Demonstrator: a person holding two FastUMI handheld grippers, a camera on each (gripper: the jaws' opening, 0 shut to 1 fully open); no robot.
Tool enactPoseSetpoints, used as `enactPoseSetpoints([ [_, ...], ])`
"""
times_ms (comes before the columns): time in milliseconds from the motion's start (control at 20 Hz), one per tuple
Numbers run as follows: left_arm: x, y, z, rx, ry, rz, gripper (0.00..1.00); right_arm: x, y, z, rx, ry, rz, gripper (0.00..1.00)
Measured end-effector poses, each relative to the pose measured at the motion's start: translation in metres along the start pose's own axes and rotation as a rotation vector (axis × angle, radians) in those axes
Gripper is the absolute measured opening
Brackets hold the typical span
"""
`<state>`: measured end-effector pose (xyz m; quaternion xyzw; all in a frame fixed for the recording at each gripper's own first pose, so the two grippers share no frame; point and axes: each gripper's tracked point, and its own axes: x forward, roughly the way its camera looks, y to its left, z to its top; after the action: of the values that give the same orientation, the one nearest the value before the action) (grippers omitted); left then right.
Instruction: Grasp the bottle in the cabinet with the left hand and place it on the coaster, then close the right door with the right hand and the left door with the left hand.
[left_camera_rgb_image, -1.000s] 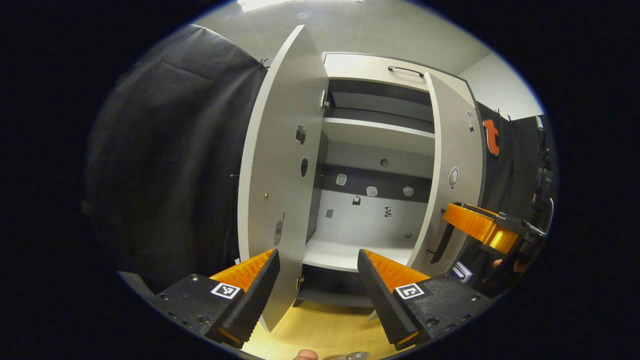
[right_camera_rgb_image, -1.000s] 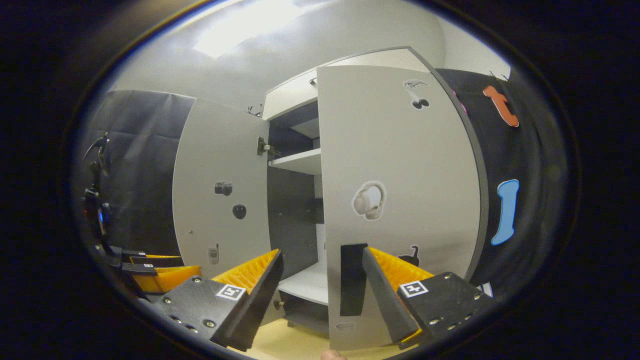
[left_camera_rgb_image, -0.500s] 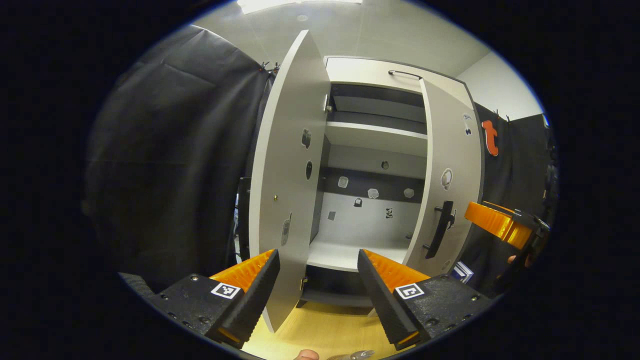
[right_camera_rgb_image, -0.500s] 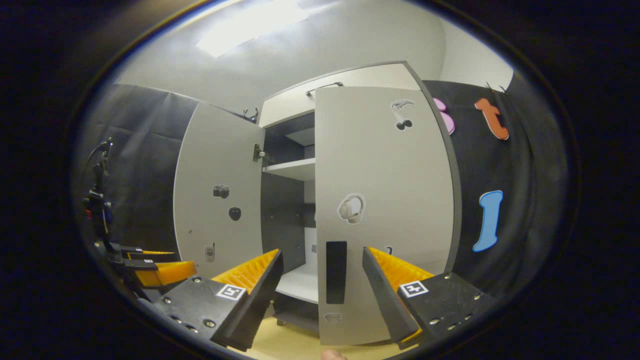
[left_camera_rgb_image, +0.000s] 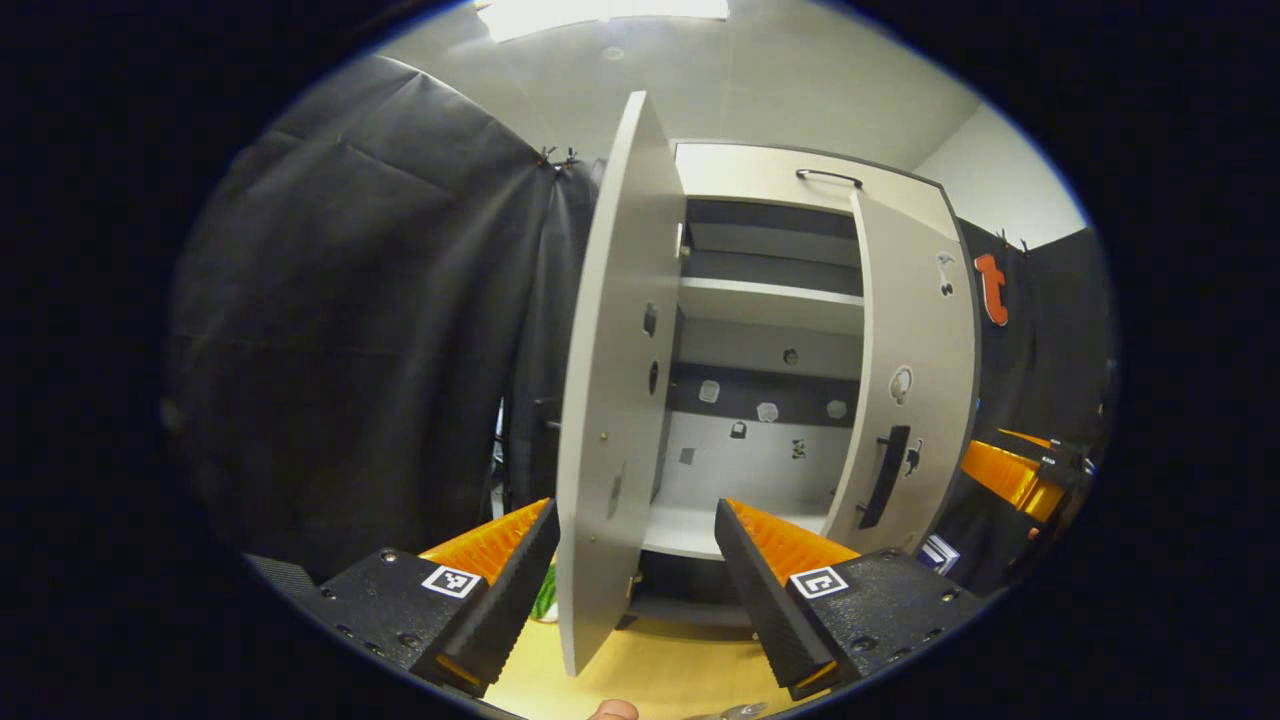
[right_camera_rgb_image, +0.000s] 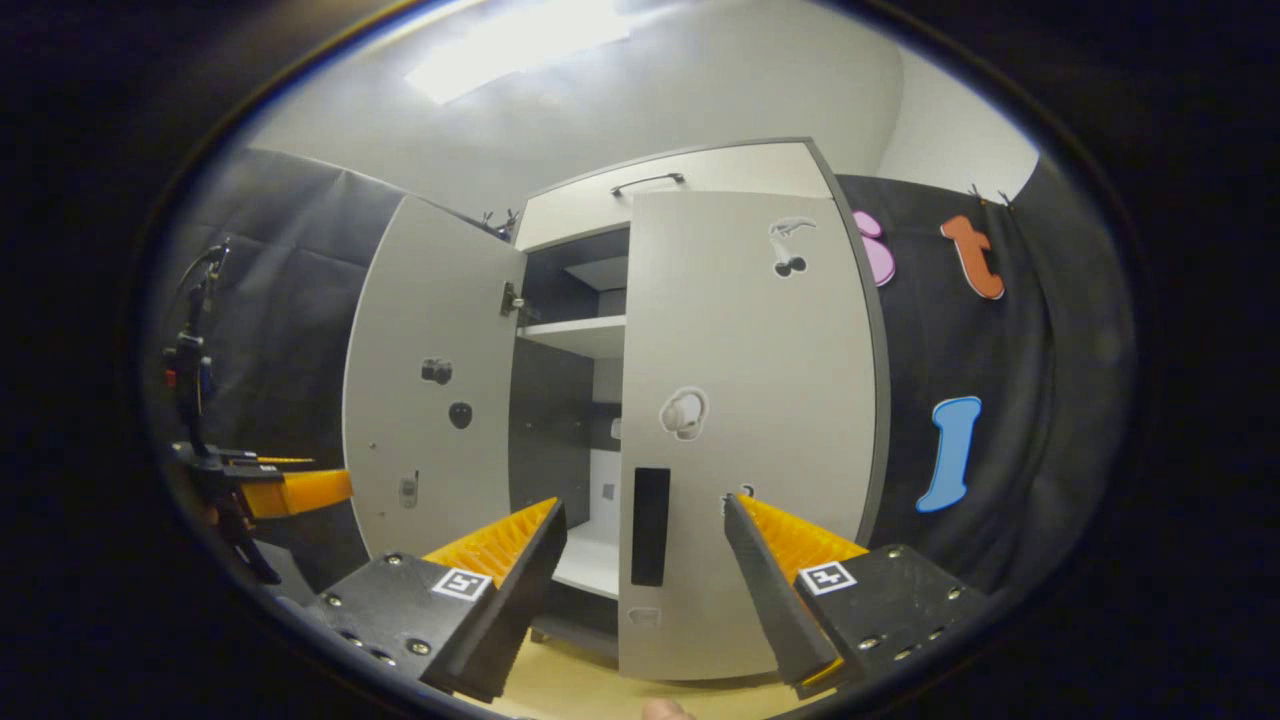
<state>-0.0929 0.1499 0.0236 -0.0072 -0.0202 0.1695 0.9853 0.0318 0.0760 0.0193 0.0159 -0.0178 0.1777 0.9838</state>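
In the left gripper view, the left gripper (left_camera_rgb_image: 637, 580) sits at the bottom centre with its jaws wide apart and nothing between them. The left door (left_camera_rgb_image: 615, 400) stands edge-on just above the gap between the fingers, swung well out from the cabinet (left_camera_rgb_image: 770, 170). Behind it the cabinet's white shelf (left_camera_rgb_image: 690, 525) lies in the middle of the frame. The right door (left_camera_rgb_image: 915, 400), with its black handle (left_camera_rgb_image: 884, 476), stands right of centre, nearly shut. The right gripper (left_camera_rgb_image: 1010, 475) shows at the right edge, apart from that door.

In the right gripper view, the right gripper (right_camera_rgb_image: 645, 585) is spread open and empty at the bottom centre, the right door (right_camera_rgb_image: 750, 420) straight ahead, its handle (right_camera_rgb_image: 650, 525) just above the gap. The left door (right_camera_rgb_image: 430, 390) stands open at centre left, with the left gripper (right_camera_rgb_image: 290, 490) lower left.

The bottle and coaster cannot be made out.
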Motion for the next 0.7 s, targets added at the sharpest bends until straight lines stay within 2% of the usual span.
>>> enactPoseSetpoints([
  [50, -0.001, 0.011, 0.005, 0.009, -0.01, 0.024, 0.92, 0.002, 0.0, 0.0, 0.003, 0.002, 0.001, 0.96],
  [100, 0.0, 0.023, 0.008, 0.021, -0.022, 0.048, 0.93, 0.004, 0.002, -0.002, 0.007, 0.005, 0.004, 0.93],
  [250, 0.005, 0.055, 0.012, 0.055, -0.031, 0.114, 0.92, 0.009, 0.007, -0.014, 0.01, 0.035, 0.01, 0.93],
  [300, 0.008, 0.063, 0.011, 0.061, -0.028, 0.13, 0.96, 0.01, 0.007, -0.018, 0.006, 0.046, 0.007, 0.96],
  [350, 0.011, 0.071, 0.009, 0.063, -0.026, 0.142, 0.93, 0.012, 0.007, -0.023, 0.001, 0.054, 0.002, 0.96],
  [500, 0.026, 0.087, 0.004, 0.057, -0.013, 0.158, 0.92, 0.017, 0.006, -0.033, -0.006, 0.077, -0.018, 0.96],
  [700, 0.048, 0.094, -0.002, 0.054, 0.0, 0.137, 0.93, 0.024, 0.004, -0.039, -0.009, 0.081, -0.059, 0.96],
])
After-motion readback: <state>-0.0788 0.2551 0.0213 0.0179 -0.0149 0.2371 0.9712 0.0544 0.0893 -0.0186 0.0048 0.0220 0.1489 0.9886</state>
